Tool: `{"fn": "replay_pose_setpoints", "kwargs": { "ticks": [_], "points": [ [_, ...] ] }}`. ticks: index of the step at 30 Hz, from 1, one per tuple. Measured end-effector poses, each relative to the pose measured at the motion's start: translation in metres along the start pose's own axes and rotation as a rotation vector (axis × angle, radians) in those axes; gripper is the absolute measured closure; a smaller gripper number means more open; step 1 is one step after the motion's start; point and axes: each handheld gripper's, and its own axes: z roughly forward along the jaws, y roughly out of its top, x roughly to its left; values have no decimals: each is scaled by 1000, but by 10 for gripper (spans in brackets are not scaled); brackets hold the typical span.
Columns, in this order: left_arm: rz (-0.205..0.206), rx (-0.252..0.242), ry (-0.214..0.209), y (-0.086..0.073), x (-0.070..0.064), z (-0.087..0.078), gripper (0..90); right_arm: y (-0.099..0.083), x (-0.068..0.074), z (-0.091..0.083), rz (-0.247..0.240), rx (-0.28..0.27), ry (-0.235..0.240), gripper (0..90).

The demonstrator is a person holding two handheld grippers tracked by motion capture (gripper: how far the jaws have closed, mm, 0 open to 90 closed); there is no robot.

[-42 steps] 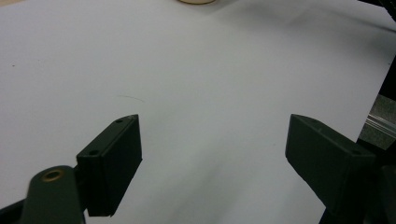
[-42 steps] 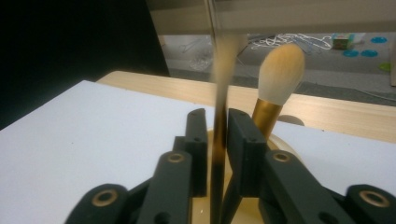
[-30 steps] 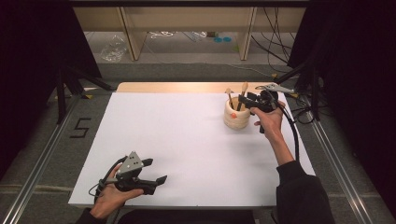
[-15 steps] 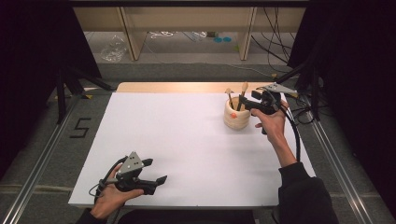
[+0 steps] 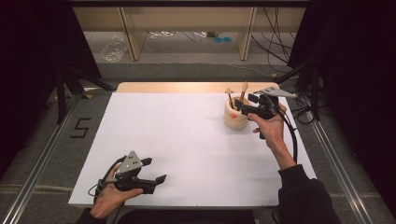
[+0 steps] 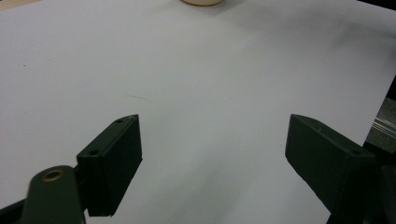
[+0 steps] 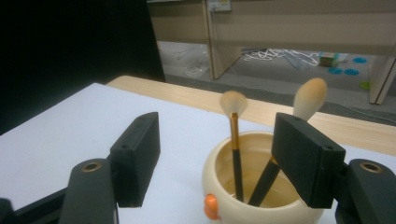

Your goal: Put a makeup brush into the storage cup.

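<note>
A cream round cup point(image 5: 235, 119) with an orange spot stands at the far right of the white table point(image 5: 177, 135). It holds two makeup brushes, bristles up: one straight point(image 5: 229, 94), one leaning point(image 5: 243, 88). My right gripper point(image 5: 243, 103) hovers open at the cup's right side, level with its rim. In the right gripper view the cup point(image 7: 261, 205) and the brushes point(image 7: 233, 105) point(image 7: 309, 95) show between and just beyond the jaws of the right gripper point(image 7: 219, 140), untouched. My left gripper point(image 5: 155, 170) rests open near the front left edge, nothing between the jaws of the left gripper point(image 6: 212, 158).
A bare wooden strip point(image 5: 177, 87) runs along the table's far edge. Metal rails flank the table, and a "5" point(image 5: 79, 127) is marked on the floor at the left. Shelf legs and cables lie beyond. The cup's base point(image 6: 201, 2) sits far ahead of the left jaws.
My right gripper has shifted slightly right and away beside the cup. The left gripper has not moved.
</note>
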Motion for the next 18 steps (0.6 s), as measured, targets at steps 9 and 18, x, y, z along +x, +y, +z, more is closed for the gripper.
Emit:
{"fn": "replay_pose_setpoints", "kwargs": {
  "ticks": [9, 18],
  "points": [
    [10, -1, -1, 2, 1, 1, 185, -10, 12, 0, -19, 10, 42, 303],
    [-15, -10, 2, 1, 2, 0, 184, -17, 25, -1, -34, 32, 79, 282]
  ]
}}
